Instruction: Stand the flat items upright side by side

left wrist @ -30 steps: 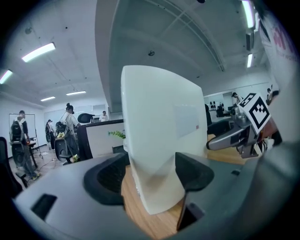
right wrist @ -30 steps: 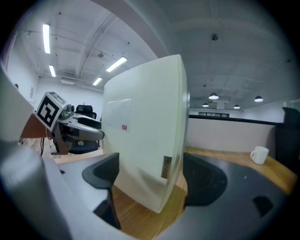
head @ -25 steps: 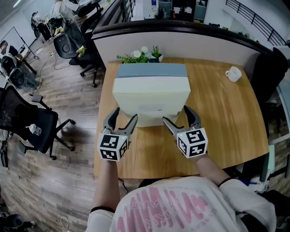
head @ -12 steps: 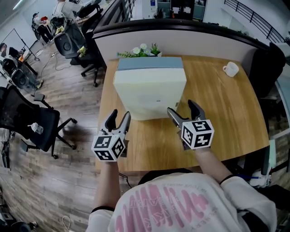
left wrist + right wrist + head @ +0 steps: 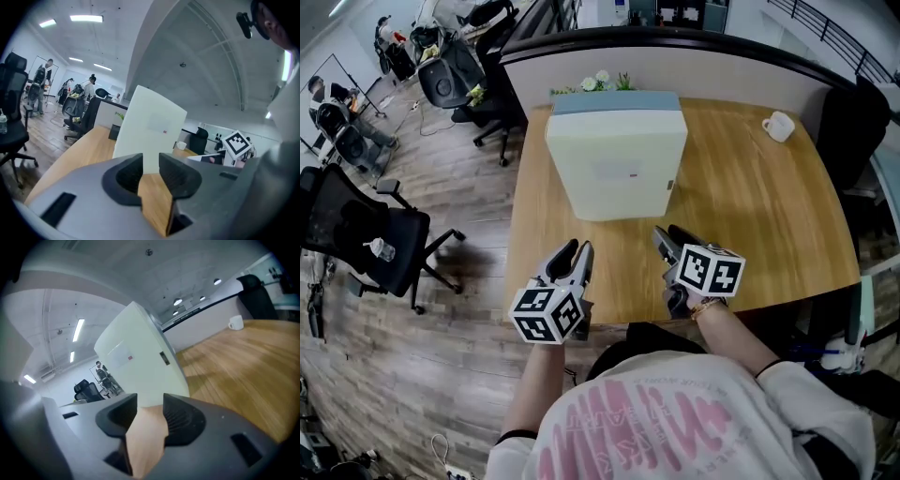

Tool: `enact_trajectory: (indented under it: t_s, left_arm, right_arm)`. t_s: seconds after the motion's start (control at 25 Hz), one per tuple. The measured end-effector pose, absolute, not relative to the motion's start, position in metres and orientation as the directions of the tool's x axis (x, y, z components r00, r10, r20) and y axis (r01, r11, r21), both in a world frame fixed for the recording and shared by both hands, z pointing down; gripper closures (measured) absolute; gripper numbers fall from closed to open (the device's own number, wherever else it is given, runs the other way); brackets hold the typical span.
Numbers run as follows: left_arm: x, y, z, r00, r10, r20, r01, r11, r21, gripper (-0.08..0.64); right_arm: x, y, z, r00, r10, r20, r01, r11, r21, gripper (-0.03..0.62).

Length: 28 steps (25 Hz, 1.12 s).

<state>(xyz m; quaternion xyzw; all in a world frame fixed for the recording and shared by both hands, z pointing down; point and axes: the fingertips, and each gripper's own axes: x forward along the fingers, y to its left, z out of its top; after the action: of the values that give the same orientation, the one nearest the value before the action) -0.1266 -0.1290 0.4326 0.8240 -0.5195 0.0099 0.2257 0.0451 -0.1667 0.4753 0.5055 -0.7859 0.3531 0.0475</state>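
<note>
Your left gripper (image 5: 577, 248) is on your side of the white box (image 5: 619, 173). Its jaws are a little apart, holding nothing, and have just been closing. A blue-grey flat thing (image 5: 614, 101) stands just behind the box. Your right gripper (image 5: 667, 232) is the same.

The left gripper (image 5: 575, 251) and right gripper (image 5: 667, 234) backed off the pale box (image 5: 617, 164), fingers (image 5: 124, 176) closing, empty.
</note>
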Motion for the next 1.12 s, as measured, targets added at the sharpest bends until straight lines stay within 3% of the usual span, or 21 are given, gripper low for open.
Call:
enact_trajectory:
  t_s: [0.12,0.24,0.36,0.76,1.12]
  left_arm:
    - [-0.123,-0.118,0.426,0.446,-0.860,0.247,-0.853,-0.324,0.409,0.470]
    - [-0.124,-0.108,0.415,0.415,-0.878,0.238,-0.862,-0.295,0.412,0.558]
    - [-0.119,-0.099,0.396,0.400,-0.895,0.198,-0.873,-0.306,0.379,0.558]
    - [-0.118,-0.088,0.356,0.332,-0.937,0.107,-0.934,-0.311,0.176,0.558]
    - [-0.079,-0.067,0.365,0.302,-0.945,0.124,-0.941,-0.275,0.195,0.558]
  right_arm:
    - [0.026,-0.151,0.468,-0.538,-0.742,0.399,-0.783,0.267,-0.561,0.455]
    - [0.015,-0.139,0.445,-0.567,-0.759,0.320,-0.750,0.315,-0.582,0.537]
    - [0.009,-0.132,0.419,-0.591,-0.771,0.237,-0.720,0.370,-0.587,0.595]
    - [-0.002,-0.122,0.367,-0.605,-0.786,0.125,-0.769,0.536,-0.349,0.595]
    - [0.047,-0.105,0.383,-0.602,-0.781,0.166,-0.771,0.514,-0.376,0.595]
